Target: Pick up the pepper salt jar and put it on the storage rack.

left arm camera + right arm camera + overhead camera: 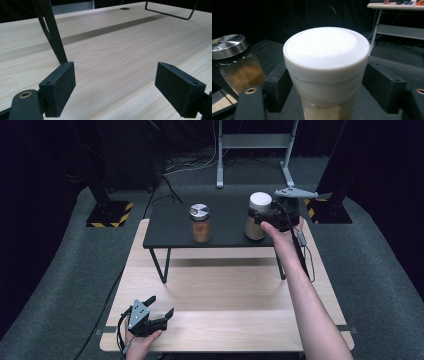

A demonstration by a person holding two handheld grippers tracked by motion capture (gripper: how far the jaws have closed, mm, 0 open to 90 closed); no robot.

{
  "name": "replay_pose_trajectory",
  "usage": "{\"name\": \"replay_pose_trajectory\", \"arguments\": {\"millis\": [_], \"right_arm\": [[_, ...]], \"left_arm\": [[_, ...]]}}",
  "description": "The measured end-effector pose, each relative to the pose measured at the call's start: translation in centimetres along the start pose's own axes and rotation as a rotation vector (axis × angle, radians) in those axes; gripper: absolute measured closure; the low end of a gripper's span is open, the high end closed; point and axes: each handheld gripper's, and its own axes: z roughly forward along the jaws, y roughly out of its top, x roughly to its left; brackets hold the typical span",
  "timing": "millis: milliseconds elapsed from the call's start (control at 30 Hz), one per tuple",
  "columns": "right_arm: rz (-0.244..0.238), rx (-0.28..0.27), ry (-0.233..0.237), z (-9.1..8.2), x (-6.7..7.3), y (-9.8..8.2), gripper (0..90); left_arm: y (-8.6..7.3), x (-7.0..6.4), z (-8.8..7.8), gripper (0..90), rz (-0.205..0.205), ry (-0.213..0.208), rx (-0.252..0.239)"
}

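White-lidded jar [258, 217] stands on the right end of the black raised shelf [170, 227], between the jaws of the right gripper [256, 216], which reaches in from the right at lid and shoulder height. In the right gripper view the jar [327, 72] sits between two pads [275, 88] that flank it; whether they press on it or stand just off cannot be confirmed, as the contact lines fall behind the jar's curve. Risk, as a judgement: a grip this high on a tall, part-filled jar invites tipping or slipping if the pads close on the lid's taper, and a sideways nudge could push the jar toward the shelf's edge. A second, metal-lidded jar [200, 223] stands well apart to the left. The left gripper [159, 308] rests low on the wooden table [225, 320] with its jaws apart and nothing between them. The jar's base and contents are cut off in the right gripper view.
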Motion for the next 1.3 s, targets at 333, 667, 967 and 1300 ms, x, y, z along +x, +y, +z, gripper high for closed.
{"name": "replay_pose_trajectory", "arguments": {"millis": [333,667,967,1300], "right_arm": [[-0.037,-0.050,0.088,-3.5,-2.4,-3.5,19.0],[-0.017,-0.105,0.158,-6.7,-5.9,-10.9,18.0],[0.031,-0.101,0.168,-8.2,-7.3,-18.2,16.4],[0.048,-0.040,0.129,-9.1,-7.2,-24.4,16.6]], "left_arm": [[0.0,0.0,0.0,16.4,0.000,0.002,0.000],[0.0,-0.1,0.0,16.4,-0.003,0.006,-0.002],[-0.1,-0.1,0.0,16.4,-0.002,0.007,-0.004],[-0.1,-0.2,0.0,16.4,0.001,0.011,-0.005]]}}
